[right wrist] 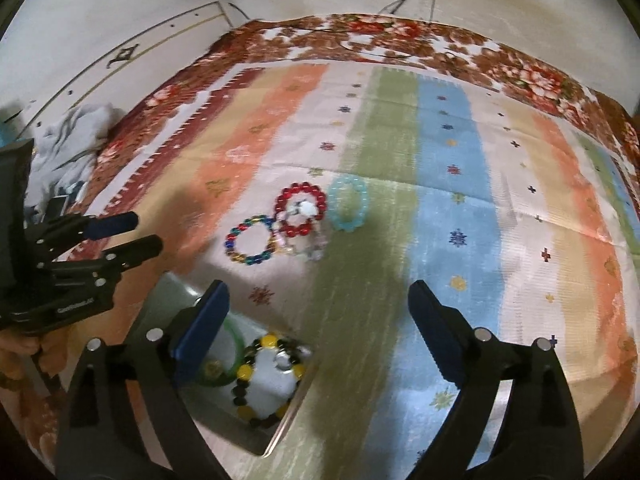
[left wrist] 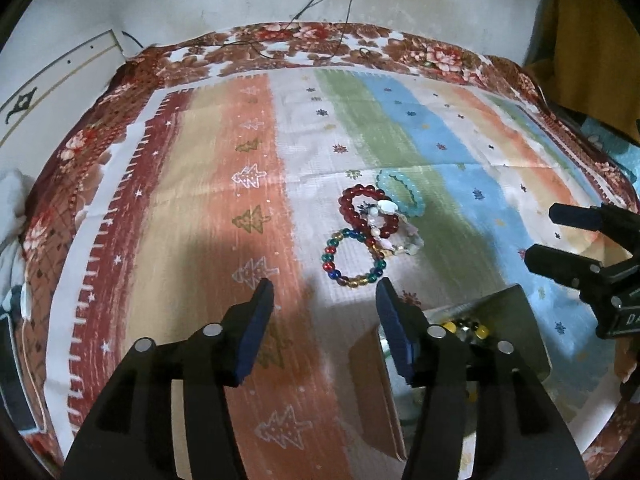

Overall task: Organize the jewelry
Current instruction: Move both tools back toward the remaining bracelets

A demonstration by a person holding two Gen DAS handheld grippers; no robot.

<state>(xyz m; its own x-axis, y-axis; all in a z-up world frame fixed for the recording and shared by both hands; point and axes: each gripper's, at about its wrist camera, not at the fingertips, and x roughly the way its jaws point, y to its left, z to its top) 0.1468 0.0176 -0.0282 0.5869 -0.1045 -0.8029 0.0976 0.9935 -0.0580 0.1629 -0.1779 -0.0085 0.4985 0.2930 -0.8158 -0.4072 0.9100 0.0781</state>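
Several bead bracelets lie bunched on the striped cloth: a red one [left wrist: 365, 210] [right wrist: 301, 211], a multicolour one [left wrist: 352, 258] [right wrist: 251, 240], a pale blue one [left wrist: 402, 196] [right wrist: 349, 204] and a clear, pinkish one [left wrist: 400, 238] [right wrist: 306, 246]. An open box [left wrist: 516, 320] [right wrist: 256, 436] holds a yellow-and-black bracelet [right wrist: 266, 380] and a green bangle [right wrist: 224, 364]. My left gripper [left wrist: 325, 300] is open and empty, just short of the multicolour bracelet. My right gripper [right wrist: 318, 304] is open and empty, above the box's far side; it also shows in the left wrist view [left wrist: 540, 236].
The striped cloth [left wrist: 200, 200] lies on a floral blanket [left wrist: 320, 40] against a white wall with hanging wires [left wrist: 320, 0]. A yellow cloth [left wrist: 592, 48] hangs at right. Crumpled white fabric [right wrist: 76, 128] lies at left. My left gripper shows in the right wrist view [right wrist: 140, 236].
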